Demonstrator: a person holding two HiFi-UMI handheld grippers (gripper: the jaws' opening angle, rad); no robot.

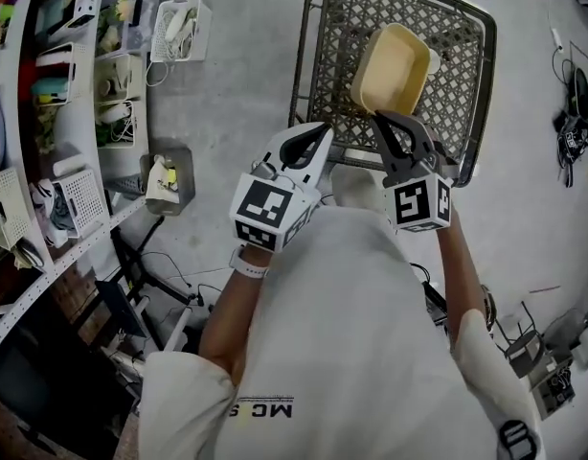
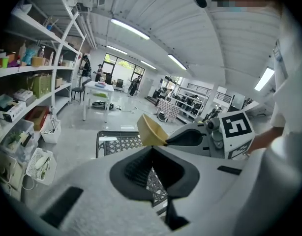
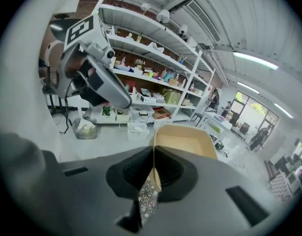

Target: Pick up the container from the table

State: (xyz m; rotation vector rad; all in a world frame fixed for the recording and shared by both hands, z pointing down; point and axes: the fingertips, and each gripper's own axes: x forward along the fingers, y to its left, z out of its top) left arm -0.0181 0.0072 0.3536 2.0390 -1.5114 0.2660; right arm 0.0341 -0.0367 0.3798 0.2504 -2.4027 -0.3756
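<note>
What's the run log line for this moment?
container: tilted, held above mesh table | right gripper: shut on container rim | left gripper: shut, empty | step: container lifted

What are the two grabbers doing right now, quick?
Left gripper: shut, holding nothing.
Right gripper: shut on the rim of the yellow container.

Floor [image 1: 227, 75]: pale grey and bare, with cables [image 1: 570, 132] at 3 o'clock in the head view.
Shelves [image 1: 45, 113]: white, crowded racks at 9 o'clock.
Ceiling [image 2: 156, 14]: white and ribbed.
Strip lights [image 2: 130, 29]: lit, in rows.
Windows [image 2: 119, 63]: bright, at the far end.
Far table [image 2: 98, 88]: white, near the windows.
</note>
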